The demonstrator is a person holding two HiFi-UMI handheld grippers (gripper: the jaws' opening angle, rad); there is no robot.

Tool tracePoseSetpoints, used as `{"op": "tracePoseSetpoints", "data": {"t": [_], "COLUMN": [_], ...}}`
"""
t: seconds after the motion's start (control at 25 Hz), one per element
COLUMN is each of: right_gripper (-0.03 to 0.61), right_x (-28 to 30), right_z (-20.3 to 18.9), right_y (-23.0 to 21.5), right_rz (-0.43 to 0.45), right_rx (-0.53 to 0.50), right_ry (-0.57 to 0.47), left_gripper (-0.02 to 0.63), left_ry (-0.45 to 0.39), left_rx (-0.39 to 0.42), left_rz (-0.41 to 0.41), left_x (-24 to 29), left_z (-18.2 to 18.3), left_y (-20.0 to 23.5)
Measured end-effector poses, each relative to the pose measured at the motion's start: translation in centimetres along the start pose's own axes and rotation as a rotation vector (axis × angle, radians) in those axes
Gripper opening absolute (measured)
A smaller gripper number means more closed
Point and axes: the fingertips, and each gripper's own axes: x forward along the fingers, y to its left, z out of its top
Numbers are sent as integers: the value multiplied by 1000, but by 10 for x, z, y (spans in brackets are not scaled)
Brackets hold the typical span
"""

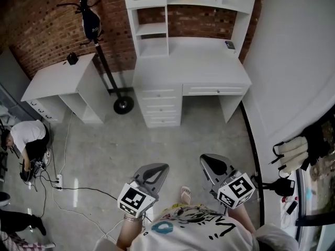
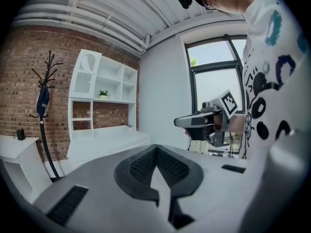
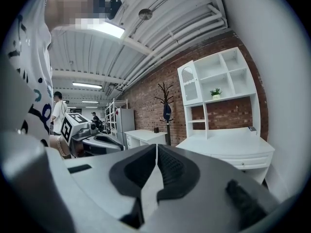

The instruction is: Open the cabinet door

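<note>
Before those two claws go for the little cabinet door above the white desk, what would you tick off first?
1. Cabinet door in sight, upper left above the desk: ok, it looks shut.
2. Left gripper empty: ok, jaws together, nothing between them.
3. Right gripper empty: ok, jaws together too.
4. Close enough to reach the door: not ok, open floor lies between both grippers and the desk.
5. Handle located: cannot tell, too small to make out.
</note>
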Motion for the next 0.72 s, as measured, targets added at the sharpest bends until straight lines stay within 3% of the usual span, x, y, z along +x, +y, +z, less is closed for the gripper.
{"op": "tracePoseSetpoints", "data": {"t": [0.36,0.72], "right_gripper": [29,29], "right_x": [34,48], "right_z": [17,17], "right_y": [-57,-118], "right_rz": [10,30], "right_rx": [-5,9], "right_ry": [-20,-27], "left_gripper": [14,14], "left_ry": [6,3], "left_rx": [-8,-8], "left_rz": [44,57], "left_x": [50,104], "left_z": [15,27], "left_y": [46,60]}}
